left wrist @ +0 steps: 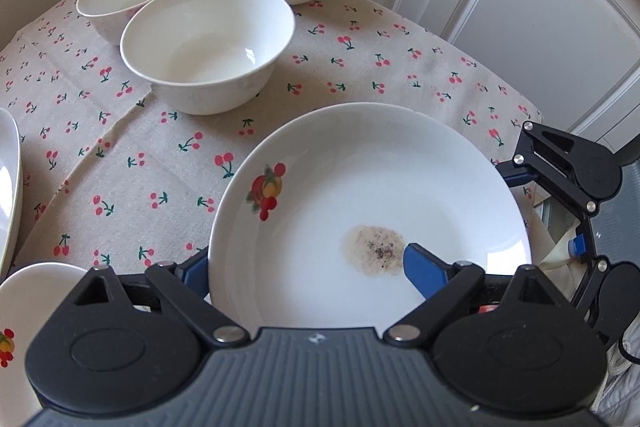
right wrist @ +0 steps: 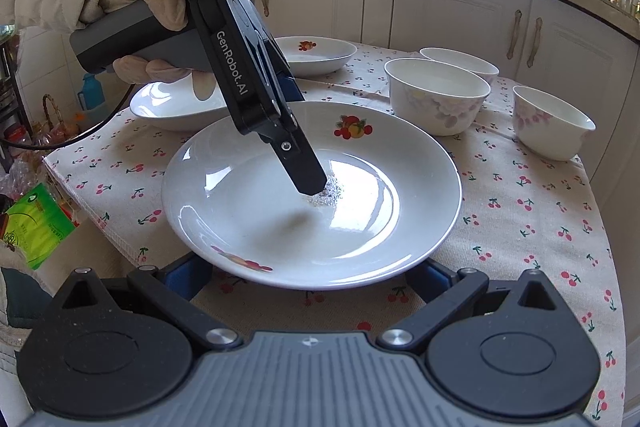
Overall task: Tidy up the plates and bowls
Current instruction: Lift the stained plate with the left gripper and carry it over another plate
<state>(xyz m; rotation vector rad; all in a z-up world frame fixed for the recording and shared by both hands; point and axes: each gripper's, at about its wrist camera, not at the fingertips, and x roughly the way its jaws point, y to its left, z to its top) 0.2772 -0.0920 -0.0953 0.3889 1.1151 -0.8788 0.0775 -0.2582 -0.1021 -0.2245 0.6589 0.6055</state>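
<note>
Now the left gripper (right wrist: 316,187) straddles the plate's (right wrist: 400,163) rim, jaws apart, one finger over the dirty spot (left wrist: 374,247). Right gripper (right wrist: 308,279) waits open near the plate's front edge. A shallow grip could let the glossy plate slip.

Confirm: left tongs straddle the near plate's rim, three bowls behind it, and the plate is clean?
Not clean. The plate has a brownish speckled stain in its well, right by the inner finger of the left tongs; the left wrist view shows it. The rest holds: the tongs straddle the rim, and three bowls stand behind.
</note>
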